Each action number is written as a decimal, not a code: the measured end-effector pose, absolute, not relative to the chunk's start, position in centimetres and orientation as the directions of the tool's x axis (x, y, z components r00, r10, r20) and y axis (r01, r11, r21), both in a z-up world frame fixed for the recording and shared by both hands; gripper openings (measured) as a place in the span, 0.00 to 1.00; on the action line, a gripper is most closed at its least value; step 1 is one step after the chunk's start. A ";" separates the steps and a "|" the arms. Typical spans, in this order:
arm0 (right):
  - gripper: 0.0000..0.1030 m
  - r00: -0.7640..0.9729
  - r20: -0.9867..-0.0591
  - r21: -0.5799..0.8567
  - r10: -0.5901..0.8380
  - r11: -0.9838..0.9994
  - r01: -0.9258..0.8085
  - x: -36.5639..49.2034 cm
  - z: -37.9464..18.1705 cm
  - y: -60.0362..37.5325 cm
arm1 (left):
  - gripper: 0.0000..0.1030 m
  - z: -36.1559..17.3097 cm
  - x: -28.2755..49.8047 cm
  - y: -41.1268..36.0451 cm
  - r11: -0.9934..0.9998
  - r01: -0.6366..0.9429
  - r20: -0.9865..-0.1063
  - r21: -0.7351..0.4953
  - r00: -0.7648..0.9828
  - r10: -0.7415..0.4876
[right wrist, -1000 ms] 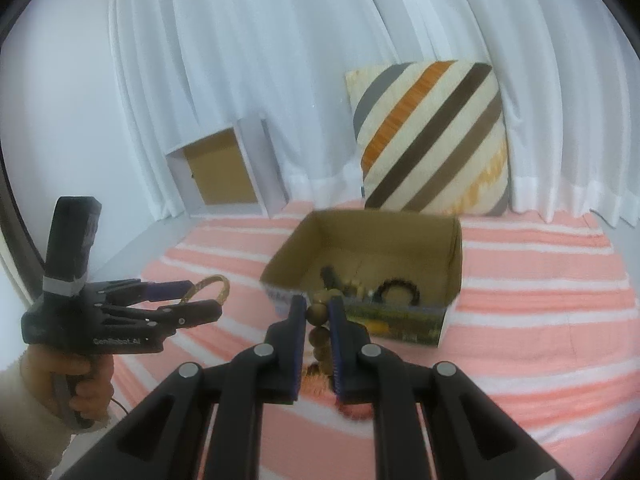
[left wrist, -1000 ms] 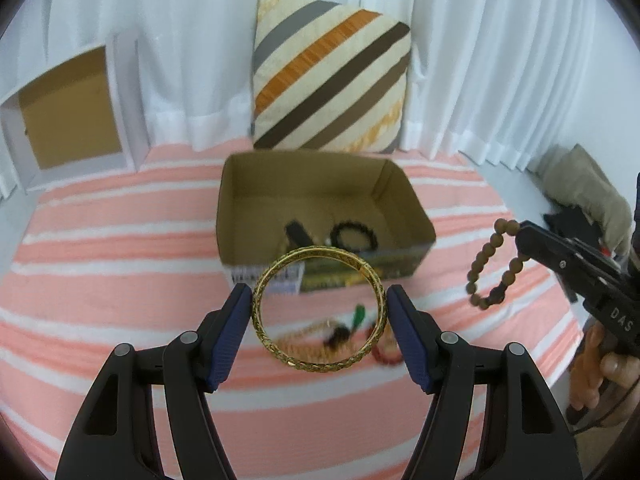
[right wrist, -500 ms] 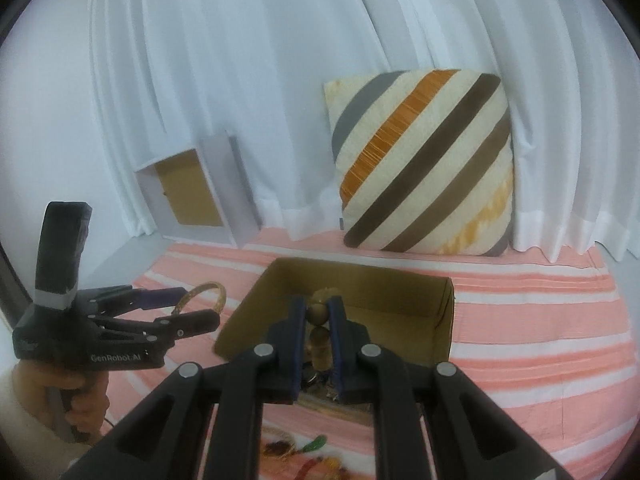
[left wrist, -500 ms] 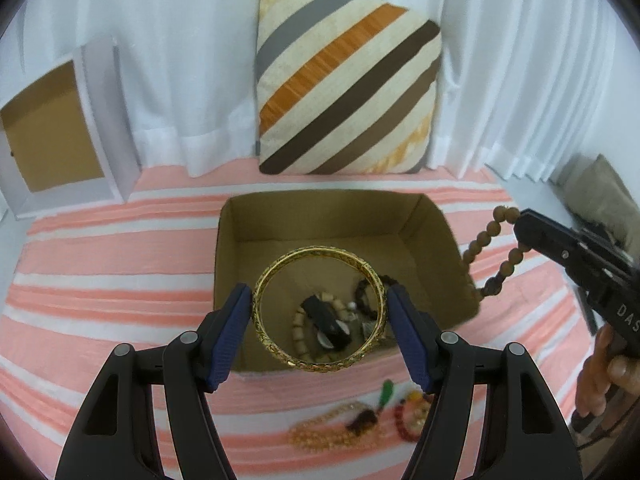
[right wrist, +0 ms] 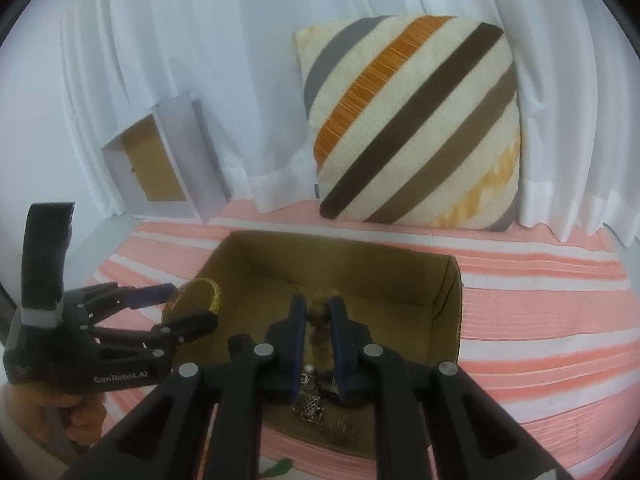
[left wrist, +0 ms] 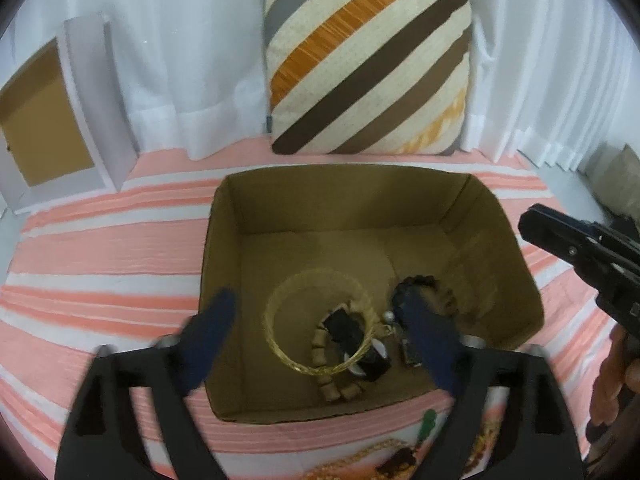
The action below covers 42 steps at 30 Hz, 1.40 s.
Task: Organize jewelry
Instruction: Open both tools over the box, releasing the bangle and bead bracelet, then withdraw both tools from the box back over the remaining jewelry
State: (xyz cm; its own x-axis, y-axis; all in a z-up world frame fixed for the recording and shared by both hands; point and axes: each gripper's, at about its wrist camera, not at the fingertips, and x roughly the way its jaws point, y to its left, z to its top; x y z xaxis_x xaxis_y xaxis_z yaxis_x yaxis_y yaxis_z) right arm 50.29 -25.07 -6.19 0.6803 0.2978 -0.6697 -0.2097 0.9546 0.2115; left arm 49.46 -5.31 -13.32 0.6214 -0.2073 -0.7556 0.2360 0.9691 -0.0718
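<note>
Gold rigid metal bangle (left wrist: 320, 322): released, blurred, inside open brown cardboard box (left wrist: 496, 216) over other pieces; light, stiff, slippery; best gripped across its rim; left gripper (left wrist: 320, 332) fingers spread wide, empty. Brown wooden bead bracelet (right wrist: 319, 312): limp, light; pinched in right gripper (right wrist: 319, 320) above the box.

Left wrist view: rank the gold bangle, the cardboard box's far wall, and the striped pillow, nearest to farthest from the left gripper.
From the left gripper:
1. Gold bangle, between the fingers, over the box.
2. Cardboard box's far wall, straight ahead.
3. Striped pillow, behind the box against the curtain.
</note>
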 end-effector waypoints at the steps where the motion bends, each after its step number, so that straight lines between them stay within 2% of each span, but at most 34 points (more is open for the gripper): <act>1: 0.37 0.685 -0.670 0.211 0.286 0.958 -0.194 50.3 -6.3 -25.3 | 0.94 -13.3 49.1 -5.1 0.970 0.233 -0.744 -0.070 0.635 -0.206; 2: 0.55 0.695 -0.663 0.210 0.277 0.961 -0.182 50.2 -6.3 -25.5 | 0.94 -13.3 49.0 -5.0 0.970 0.233 -0.742 -0.068 0.638 -0.206; 3: 0.58 0.712 -0.648 0.208 0.269 0.962 -0.174 49.8 -6.2 -25.8 | 0.94 -13.3 48.7 -4.8 0.971 0.231 -0.740 -0.065 0.641 -0.202; 14: 0.59 0.749 -0.637 0.110 0.184 0.983 -0.148 43.7 -5.8 -26.5 | 0.94 -13.5 40.8 -1.9 0.973 0.219 -0.732 -0.078 0.650 -0.205; 26: 0.59 0.733 -0.668 0.077 0.128 0.992 -0.104 31.8 -9.2 -27.3 | 0.94 -18.3 29.3 -2.1 0.972 0.225 -0.772 -0.068 0.605 -0.194; 35: 0.59 0.673 -0.727 0.063 0.133 0.990 -0.127 25.9 -13.4 -25.7 | 0.94 -21.3 27.0 -2.9 0.977 0.204 -0.791 -0.056 0.589 -0.168; 42: 0.59 0.677 -0.724 0.054 0.131 0.989 -0.134 25.2 -14.1 -25.3 | 0.94 -22.9 27.2 -2.6 0.984 0.173 -0.792 -0.045 0.593 -0.141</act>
